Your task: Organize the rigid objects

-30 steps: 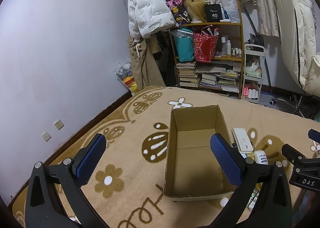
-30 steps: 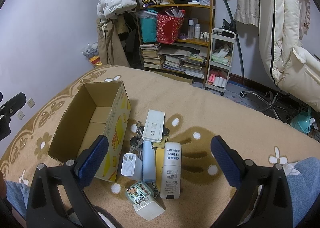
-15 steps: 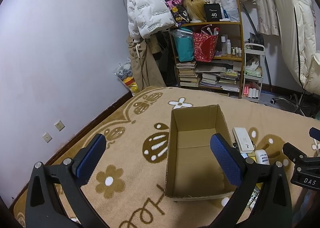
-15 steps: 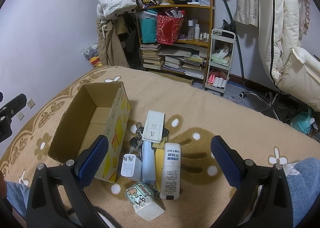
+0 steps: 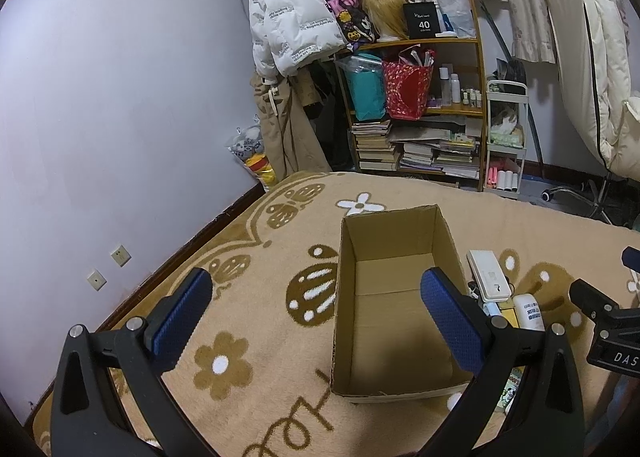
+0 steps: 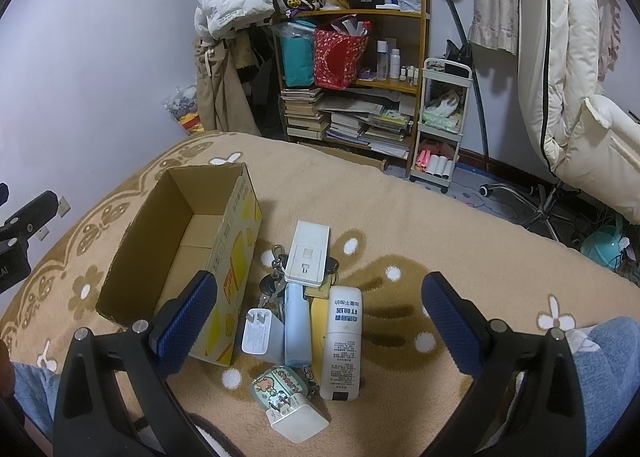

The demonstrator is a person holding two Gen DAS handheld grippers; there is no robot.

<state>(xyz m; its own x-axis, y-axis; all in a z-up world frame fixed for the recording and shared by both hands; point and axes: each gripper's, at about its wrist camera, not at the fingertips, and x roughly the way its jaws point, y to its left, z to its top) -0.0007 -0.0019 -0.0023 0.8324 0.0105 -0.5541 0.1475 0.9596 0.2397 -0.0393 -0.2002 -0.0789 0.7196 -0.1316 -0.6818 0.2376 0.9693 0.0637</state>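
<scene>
An open, empty cardboard box (image 5: 394, 297) (image 6: 188, 245) stands on the tan patterned blanket. To its right lies a pile of small objects: a white flat device (image 6: 308, 253) (image 5: 489, 275), keys (image 6: 272, 281), a white charger (image 6: 258, 336), a light blue case (image 6: 297, 327), a white bottle (image 6: 342, 341) (image 5: 528, 311), a cartoon tin (image 6: 278, 383) and a white plug adapter (image 6: 298, 421). My left gripper (image 5: 316, 317) is open and empty, above the box's near left. My right gripper (image 6: 320, 325) is open and empty, above the pile.
A cluttered wooden shelf (image 6: 352, 69) with books and bags stands behind the bed. A white rolling cart (image 6: 440, 117) and an office chair (image 6: 560, 129) with a white coat are at the right. The purple wall (image 5: 120, 97) is on the left.
Almost nothing has moved. Both grippers stay open and hover in the same places.
</scene>
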